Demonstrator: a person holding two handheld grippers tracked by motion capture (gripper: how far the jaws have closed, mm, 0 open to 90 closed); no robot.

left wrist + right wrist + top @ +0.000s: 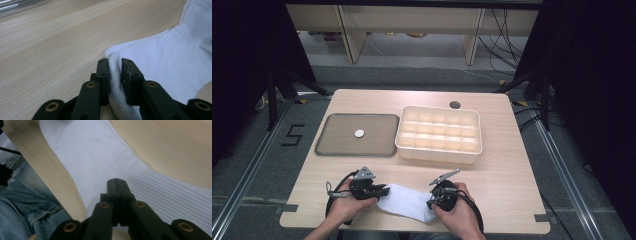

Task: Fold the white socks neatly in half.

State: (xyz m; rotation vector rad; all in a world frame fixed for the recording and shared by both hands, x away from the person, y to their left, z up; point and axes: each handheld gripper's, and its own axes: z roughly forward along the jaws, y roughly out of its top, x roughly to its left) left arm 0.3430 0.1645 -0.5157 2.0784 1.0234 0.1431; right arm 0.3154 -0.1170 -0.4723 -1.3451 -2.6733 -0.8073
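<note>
A white sock (404, 200) lies flat near the table's front edge, stretched between both grippers. My left gripper (384, 190) is at its left end. In the left gripper view the gripper (115, 62) is shut on a raised fold of the sock (170, 57). My right gripper (432, 204) is at the sock's right end. In the right gripper view its jaws (116, 180) are pressed tight together at the ribbed cuff of the sock (95, 152), with cloth bunching up to them from below.
A dark flat tray (324, 137) at mid-left holds a small white disc (359, 133). A cream box (439, 155) of several compartments stands to its right. A cable hole (455, 105) is near the far edge. The person's jeans (25, 202) are past the front edge.
</note>
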